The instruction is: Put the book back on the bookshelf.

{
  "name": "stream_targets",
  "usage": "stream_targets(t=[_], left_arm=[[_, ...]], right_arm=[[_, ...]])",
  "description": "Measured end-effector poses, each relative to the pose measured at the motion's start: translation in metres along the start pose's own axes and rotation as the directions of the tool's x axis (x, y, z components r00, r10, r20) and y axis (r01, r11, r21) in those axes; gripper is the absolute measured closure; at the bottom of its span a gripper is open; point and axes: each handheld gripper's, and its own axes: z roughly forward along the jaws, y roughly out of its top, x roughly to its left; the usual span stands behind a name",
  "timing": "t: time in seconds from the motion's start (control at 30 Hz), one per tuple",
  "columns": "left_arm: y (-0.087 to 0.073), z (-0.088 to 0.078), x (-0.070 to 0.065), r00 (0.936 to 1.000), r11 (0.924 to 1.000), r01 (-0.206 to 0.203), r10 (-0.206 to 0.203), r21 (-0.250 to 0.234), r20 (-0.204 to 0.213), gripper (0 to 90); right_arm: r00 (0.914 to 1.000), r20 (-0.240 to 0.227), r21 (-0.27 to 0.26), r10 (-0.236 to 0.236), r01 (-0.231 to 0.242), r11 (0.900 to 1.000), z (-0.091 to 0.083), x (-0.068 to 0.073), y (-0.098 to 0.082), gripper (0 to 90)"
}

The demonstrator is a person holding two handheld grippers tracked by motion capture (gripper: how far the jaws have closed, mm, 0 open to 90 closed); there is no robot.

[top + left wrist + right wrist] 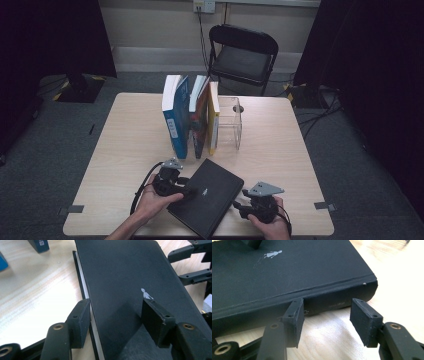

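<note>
Book before 3 upright books.

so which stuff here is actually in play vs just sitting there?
In play: black book, left gripper open at its page edge, right gripper open at its spine.
Lying about: three upright books, clear box, folding chair.

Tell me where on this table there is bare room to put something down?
Bare wood lies left of the upright books, out to the table edge, and right of the clear box. The near middle is crowded: black book, left hand-held gripper, right hand-held gripper.
</note>
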Motion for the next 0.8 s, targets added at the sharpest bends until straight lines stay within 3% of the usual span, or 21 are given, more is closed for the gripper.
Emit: stream_targets(t=[0.23, 0.37, 0.5, 0.6, 0.8], left_arm=[[-0.004, -0.006, -0.006, 0.9998, 0.9998, -0.015, 0.016, 0.014, -0.013, 40.9], [-0.011, -0.008, -0.006, 0.9998, 0.9995, 0.011, -0.011, 0.03, 0.016, 40.0], [-0.011, -0.01, -0.013, 0.9995, 0.9978, 0.03, -0.03, 0.059, -0.005, 39.9], [-0.012, -0.014, -0.015, 1.0, 0.9953, 0.001, -0.001, 0.097, 0.005, 39.2], [-0.015, -0.013, -0.011, 0.9996, 0.9986, 0.026, -0.027, 0.047, 0.005, 39.5]], right_arm=[[0.9997, 0.024, -0.02, 0.008, -0.007, 1.0, 0.003, 0.0, 0.006, 45.5], [0.9993, 0.038, -0.024, 0.001, 0.0, 1.0, 0.005, 0.0, 0.008, 46.6], [0.9993, 0.034, -0.021, 0.014, -0.014, 1.0, 0.008, -0.004, 0.011, 44.8], [0.9989, 0.041, -0.021, 0.02, -0.019, 1.0, 0.011, -0.006, 0.013, 45.0], [0.9977, 0.065, -0.022, 0.019, -0.018, 1.0, 0.015, -0.008, 0.017, 45.3]])
